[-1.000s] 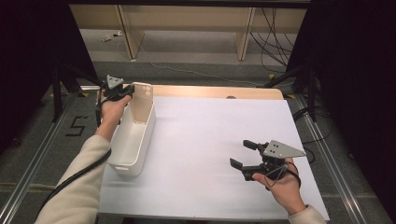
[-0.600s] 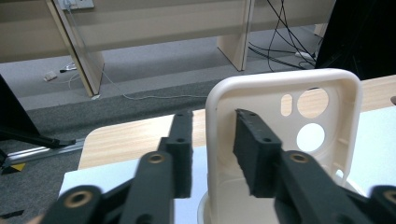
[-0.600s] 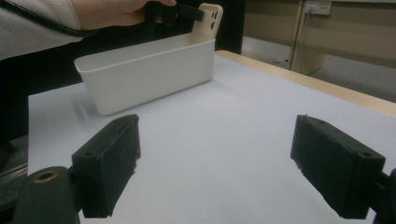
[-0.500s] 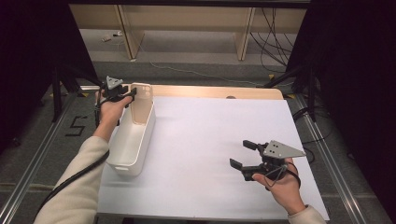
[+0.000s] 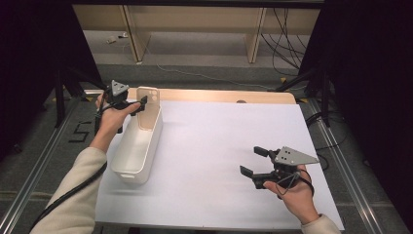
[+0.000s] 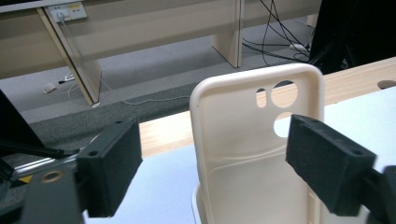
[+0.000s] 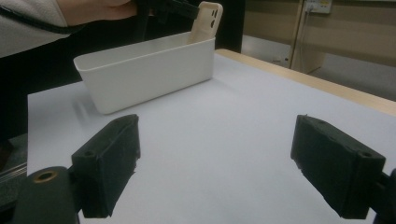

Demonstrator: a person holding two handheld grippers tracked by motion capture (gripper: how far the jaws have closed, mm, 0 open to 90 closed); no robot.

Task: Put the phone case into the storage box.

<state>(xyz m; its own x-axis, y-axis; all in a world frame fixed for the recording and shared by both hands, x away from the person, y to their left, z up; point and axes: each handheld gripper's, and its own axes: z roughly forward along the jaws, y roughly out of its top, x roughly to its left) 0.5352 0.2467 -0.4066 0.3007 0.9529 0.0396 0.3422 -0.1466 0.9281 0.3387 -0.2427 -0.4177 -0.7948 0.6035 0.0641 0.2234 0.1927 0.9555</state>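
At the far end of the white bin [image 5: 139, 146] a cream phone case [image 5: 147, 105] stands upright, leaning on the end wall. Around its top sits the left gripper [image 5: 138, 104], jaws just spread wide, pads seemingly off the case, though the high view is small. Well apart, the right gripper [image 5: 252, 161] hangs wide open and empty over the white table sheet [image 5: 219, 146].
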